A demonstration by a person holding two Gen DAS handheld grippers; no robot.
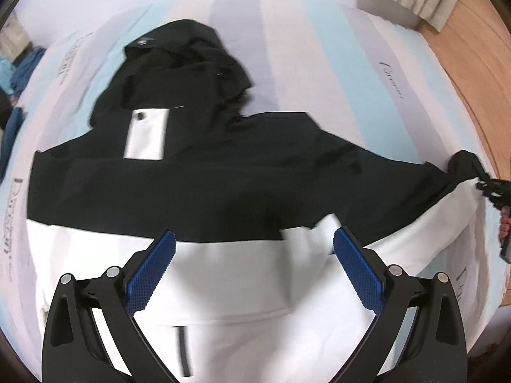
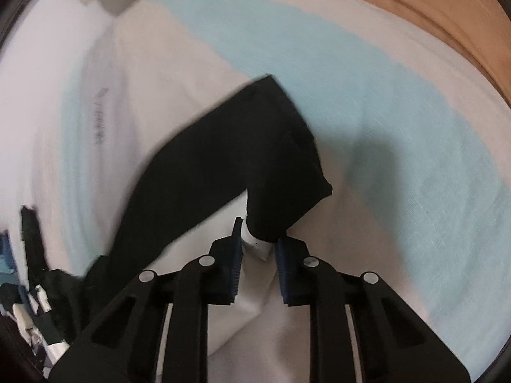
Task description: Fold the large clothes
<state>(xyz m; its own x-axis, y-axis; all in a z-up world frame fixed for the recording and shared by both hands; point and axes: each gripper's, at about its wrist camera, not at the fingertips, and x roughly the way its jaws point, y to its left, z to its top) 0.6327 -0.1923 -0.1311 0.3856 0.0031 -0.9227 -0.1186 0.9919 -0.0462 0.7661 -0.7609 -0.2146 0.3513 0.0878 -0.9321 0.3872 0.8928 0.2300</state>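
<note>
Striped bedsheet (image 1: 325, 63), pale blue and white, w/ wood floor (image 1: 472, 73) off the far edge and a heap of blue clothes (image 1: 16, 73) at the other side. Black-and-white hooded jacket (image 1: 204, 172) spread flat across the sheet, hood (image 1: 188, 60) toward the far end, white lower half nearest the left gripper (image 1: 254, 249). Left gripper spread wide above the white panel, nothing between its blue pads (image 1: 153, 271), touching no cloth. Right gripper (image 2: 258, 249) nearly closed on the end of the sleeve (image 2: 223, 159), pinching the white lining (image 2: 257, 247) just below the black cuff (image 2: 281, 204); seen from the left wrist, same sleeve drawn out taut toward the sheet's edge. Likely step: sleeve about to be carried in over the body. Risks, as a judgement: grip sits on a thin bit of lining near the pad tips, so a quick pull could slip it free; slick fabric may also drag the whole jacket sideways, wrinkling the flat body, esp. w/ the left side unpinned.
</note>
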